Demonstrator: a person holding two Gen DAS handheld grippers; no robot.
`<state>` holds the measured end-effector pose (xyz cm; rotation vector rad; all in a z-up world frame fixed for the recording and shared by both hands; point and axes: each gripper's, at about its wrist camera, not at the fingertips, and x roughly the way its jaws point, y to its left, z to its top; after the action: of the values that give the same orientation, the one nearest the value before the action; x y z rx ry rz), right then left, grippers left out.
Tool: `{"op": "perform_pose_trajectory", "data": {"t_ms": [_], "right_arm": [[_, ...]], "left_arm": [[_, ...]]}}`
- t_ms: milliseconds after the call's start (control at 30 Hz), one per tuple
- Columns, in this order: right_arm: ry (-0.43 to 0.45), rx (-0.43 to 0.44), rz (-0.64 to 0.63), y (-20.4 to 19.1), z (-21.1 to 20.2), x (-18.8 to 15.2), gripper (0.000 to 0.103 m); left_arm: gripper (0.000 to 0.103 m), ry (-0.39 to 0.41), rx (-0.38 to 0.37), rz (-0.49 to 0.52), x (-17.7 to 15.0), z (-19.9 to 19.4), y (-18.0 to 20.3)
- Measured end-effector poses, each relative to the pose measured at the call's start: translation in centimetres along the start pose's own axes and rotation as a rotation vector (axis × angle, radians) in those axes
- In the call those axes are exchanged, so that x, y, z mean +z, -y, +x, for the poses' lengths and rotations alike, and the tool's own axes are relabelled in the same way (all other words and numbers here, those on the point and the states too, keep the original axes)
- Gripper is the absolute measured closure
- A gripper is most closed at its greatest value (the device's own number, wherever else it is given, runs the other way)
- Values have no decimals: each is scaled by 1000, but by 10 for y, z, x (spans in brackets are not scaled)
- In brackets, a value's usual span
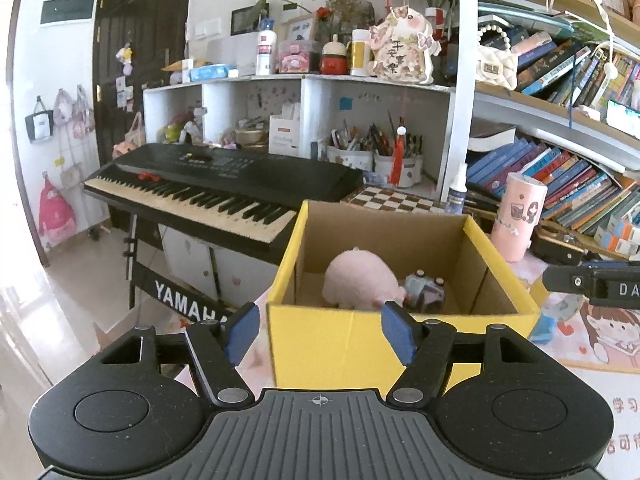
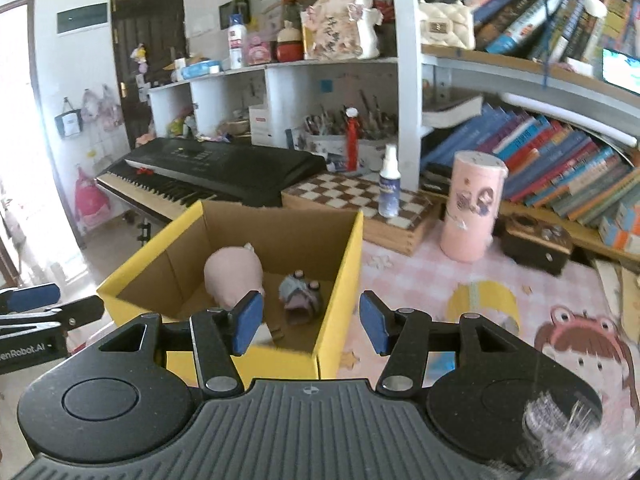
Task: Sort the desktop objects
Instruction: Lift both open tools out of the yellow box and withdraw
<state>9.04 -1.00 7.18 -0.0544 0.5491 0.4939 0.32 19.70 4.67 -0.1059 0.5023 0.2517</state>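
Note:
A yellow cardboard box [image 1: 340, 348] [image 2: 336, 264] stands open on the pink desk mat. Inside it lie a pink plush pig [image 1: 360, 284] [image 2: 232, 276] and a small grey plush toy [image 1: 424, 290] [image 2: 300, 294]. My left gripper [image 1: 318, 330] hovers before the box's near wall, open, with nothing between its blue pads [image 1: 240, 332]. My right gripper [image 2: 306, 326] hangs over the box's right front corner, open and empty. Each gripper shows at the edge of the other's view: the right one [image 1: 592, 284], the left one [image 2: 44, 312].
A pink cylinder tin [image 1: 518, 216] [image 2: 472, 208], a white spray bottle [image 2: 389, 186] and a chessboard box [image 2: 372, 208] stand behind the box. Bookshelves [image 2: 560, 168] fill the right. A black keyboard [image 1: 208, 188] sits at the left past the desk edge.

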Motion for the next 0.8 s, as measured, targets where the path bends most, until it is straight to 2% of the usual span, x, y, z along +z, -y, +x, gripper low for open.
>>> {"op": "perform_pose_trajectory", "data": {"t_ms": [800], "right_arm": [[-52, -51, 21, -47, -64, -88, 49]], "left_arm": [[33, -40, -24, 32, -53, -58, -5]]}}
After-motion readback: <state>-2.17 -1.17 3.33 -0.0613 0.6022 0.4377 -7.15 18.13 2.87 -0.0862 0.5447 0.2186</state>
